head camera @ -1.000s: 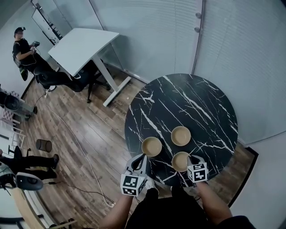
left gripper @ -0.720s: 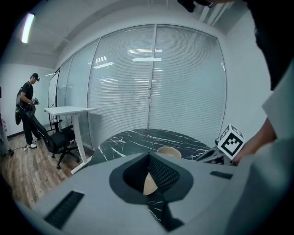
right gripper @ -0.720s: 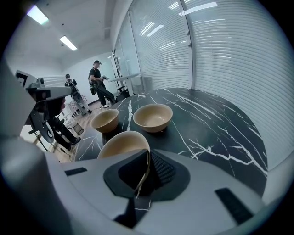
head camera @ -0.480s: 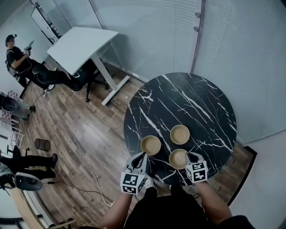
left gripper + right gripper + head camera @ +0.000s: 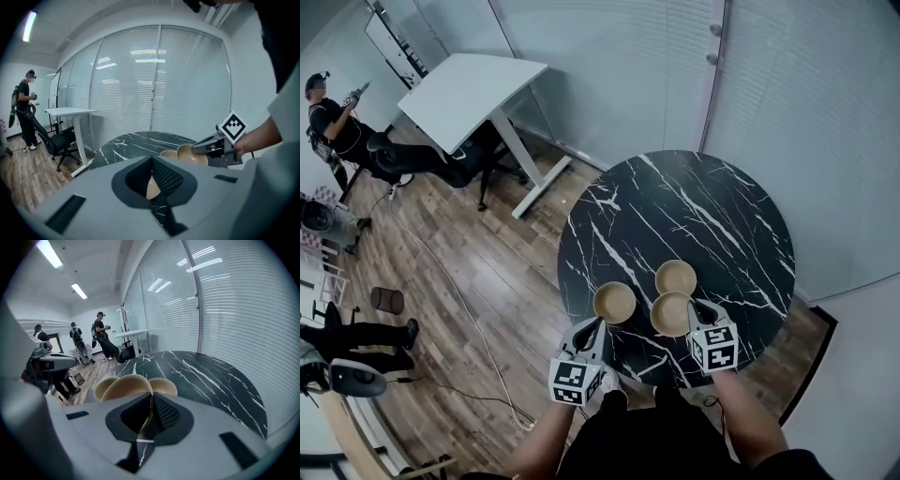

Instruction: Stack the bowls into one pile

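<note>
- the right claw (image 5: 694, 309) is pinching the near rim of a shallow round tan bowl (image 5: 671, 313), with one jaw inside the wall and one outside. its jaws have just been closing tighter with the thin rim between them, probably so the bowl is not slipping while it is being carried.
- that bowl is hanging out ahead of the right claw's tips, tilted and clear of the round black white-veined marble table (image 5: 712, 216), as the left gripper view is showing. gripping it by the edge is leaving its underside free to settle into another bowl.
- a second tan bowl (image 5: 676, 277) is sitting on the table just beyond the held one, farther out from the right claw. their outlines are meeting in the head view, and i am judging this one to be the likely base of the pile.
- the left claw (image 5: 596, 325) is resting low at the near rim of a third tan bowl (image 5: 614, 302), which is lying straight ahead of its tips and off to the left of the right claw. its jaws are standing nearly together with a tan sliver of the wall between them, so it is apparently gripping that rim, perhaps steadying the bowl or readying it for its turn.
- no bowl is nesting in another yet, so the first stacking step is looking under way.
</note>
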`<action>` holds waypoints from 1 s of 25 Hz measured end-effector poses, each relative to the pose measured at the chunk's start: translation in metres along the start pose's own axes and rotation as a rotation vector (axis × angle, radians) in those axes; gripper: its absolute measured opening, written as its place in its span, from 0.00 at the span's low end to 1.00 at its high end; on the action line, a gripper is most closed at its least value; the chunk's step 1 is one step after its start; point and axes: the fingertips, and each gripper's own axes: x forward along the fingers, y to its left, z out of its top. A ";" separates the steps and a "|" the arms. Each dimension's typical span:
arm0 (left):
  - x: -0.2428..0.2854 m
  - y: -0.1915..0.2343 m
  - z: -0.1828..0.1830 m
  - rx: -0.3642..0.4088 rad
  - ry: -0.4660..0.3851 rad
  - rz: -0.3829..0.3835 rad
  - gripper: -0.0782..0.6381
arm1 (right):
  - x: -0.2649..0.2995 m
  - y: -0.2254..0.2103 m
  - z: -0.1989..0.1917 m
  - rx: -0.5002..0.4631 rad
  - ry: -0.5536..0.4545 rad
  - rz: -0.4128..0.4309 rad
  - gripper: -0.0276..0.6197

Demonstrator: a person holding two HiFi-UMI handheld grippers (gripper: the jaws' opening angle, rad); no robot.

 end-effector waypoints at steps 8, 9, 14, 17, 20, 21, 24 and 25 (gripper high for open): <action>0.000 0.003 -0.006 -0.005 0.010 0.011 0.13 | 0.018 -0.006 0.030 -0.019 -0.037 -0.012 0.08; 0.000 0.004 -0.007 -0.008 0.013 0.012 0.13 | 0.021 -0.007 0.033 -0.021 -0.038 -0.014 0.08; 0.001 0.006 -0.005 -0.010 0.013 0.013 0.13 | 0.035 -0.014 0.040 -0.055 -0.030 -0.017 0.08; 0.003 0.006 -0.003 -0.008 0.015 0.013 0.13 | 0.045 -0.020 0.042 -0.066 -0.018 -0.023 0.08; 0.005 0.007 -0.002 -0.007 0.017 0.012 0.13 | 0.055 -0.026 0.041 -0.066 -0.004 -0.028 0.08; 0.006 0.008 -0.003 -0.009 0.019 0.012 0.13 | 0.058 -0.027 0.040 -0.065 0.001 -0.029 0.08; 0.008 0.008 -0.002 -0.012 0.019 0.013 0.13 | 0.069 -0.033 0.037 -0.064 0.014 -0.032 0.08; 0.009 0.009 -0.002 -0.013 0.020 0.014 0.13 | 0.072 -0.036 0.036 -0.061 0.018 -0.035 0.08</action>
